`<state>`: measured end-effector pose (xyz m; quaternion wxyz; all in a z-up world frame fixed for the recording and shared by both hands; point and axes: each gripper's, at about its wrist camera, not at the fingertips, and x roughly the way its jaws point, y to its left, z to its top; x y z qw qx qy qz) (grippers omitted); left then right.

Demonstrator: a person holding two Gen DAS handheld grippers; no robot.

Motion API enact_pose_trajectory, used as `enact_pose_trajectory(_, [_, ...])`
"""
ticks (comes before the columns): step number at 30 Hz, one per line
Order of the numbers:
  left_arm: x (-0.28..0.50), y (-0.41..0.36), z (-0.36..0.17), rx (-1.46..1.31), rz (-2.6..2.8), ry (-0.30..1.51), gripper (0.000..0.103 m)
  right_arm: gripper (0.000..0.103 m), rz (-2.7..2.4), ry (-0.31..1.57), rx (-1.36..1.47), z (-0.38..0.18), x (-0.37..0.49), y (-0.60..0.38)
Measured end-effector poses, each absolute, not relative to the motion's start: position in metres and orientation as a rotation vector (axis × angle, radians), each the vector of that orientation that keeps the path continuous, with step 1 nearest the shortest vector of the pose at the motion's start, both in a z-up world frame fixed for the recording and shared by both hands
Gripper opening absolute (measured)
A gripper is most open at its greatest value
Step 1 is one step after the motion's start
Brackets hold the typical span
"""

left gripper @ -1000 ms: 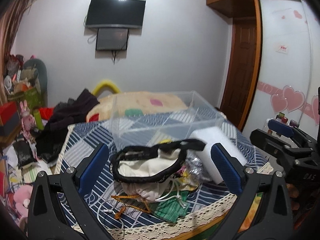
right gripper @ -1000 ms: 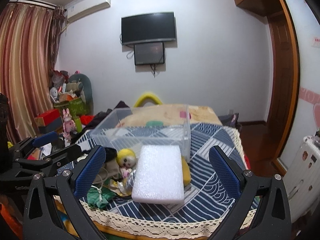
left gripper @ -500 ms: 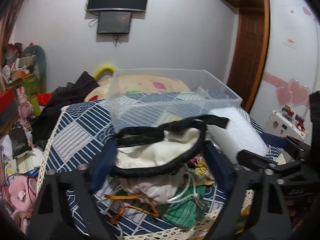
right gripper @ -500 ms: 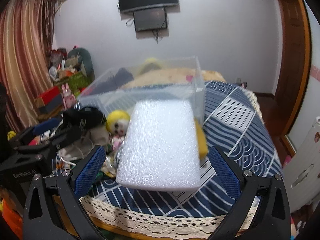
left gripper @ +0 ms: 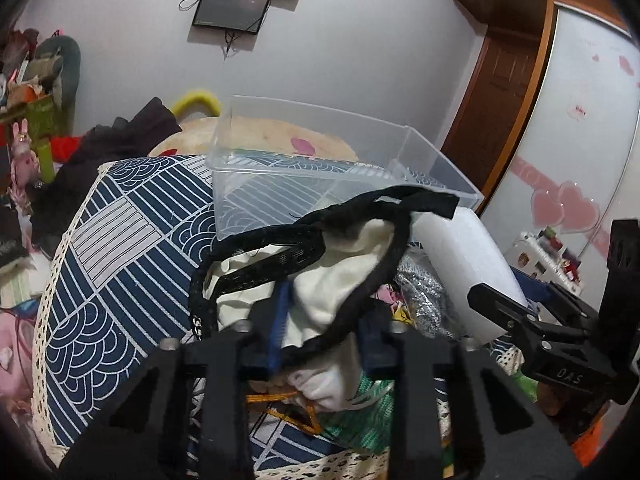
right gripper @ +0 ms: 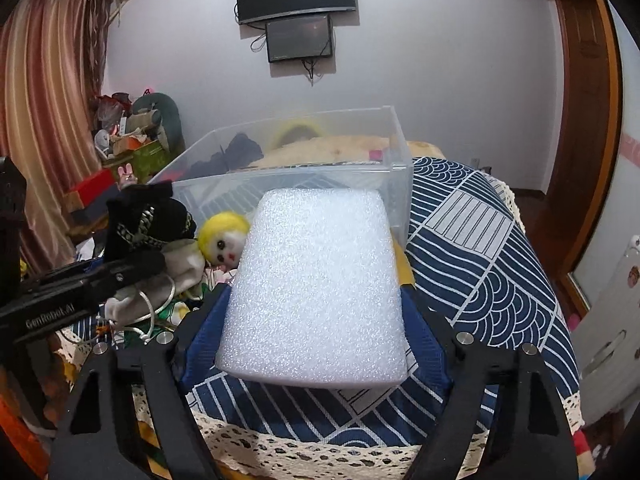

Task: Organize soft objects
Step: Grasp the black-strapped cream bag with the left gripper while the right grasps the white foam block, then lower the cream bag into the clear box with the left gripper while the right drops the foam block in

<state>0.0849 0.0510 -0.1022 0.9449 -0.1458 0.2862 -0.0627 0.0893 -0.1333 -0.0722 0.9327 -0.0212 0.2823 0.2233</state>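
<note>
Your clear rectangular plastic bin sits at the far side of the blue-and-white patterned tablecloth, and through its walls you can make out only the cloth pattern, so nothing seems to lie in it. Just near of it, your left gripper is clenched on the cream cloth pouch with black woven trim, whose folds hide most of both blue pads. Your right gripper grasps the white rectangular foam block by its near end, with the far end reaching up against the bin's front wall. Left of the block lies a small yellow-haired doll, its body buried in the pile. The silvery item behind the pouch is too crumpled to identify
</note>
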Motion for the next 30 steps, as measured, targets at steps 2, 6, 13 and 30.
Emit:
enact_pose_trajectory(2, [0.081,0.052,-0.099,-0.297,-0.122,0.573,0.017,0.079,0.448,0.56,-0.052,-0.069,0.086,-0.135])
enact_pose_trajectory(6, [0.074,0.052,-0.09,-0.263,-0.091,0.543,0.014,0.079,0.434,0.517,-0.059,-0.063,0.08,-0.142])
enact_pose_trajectory(13, [0.058,0.055,-0.065,-0.234,-0.053,0.458,0.013,0.079,0.421,0.458,-0.048,-0.044,0.074,-0.145])
enact_pose_trajectory(30, [0.068,0.05,0.011,-0.163,-0.046,0.262,0.013,0.079,0.425,0.312,-0.063,0.007,0.094,-0.141])
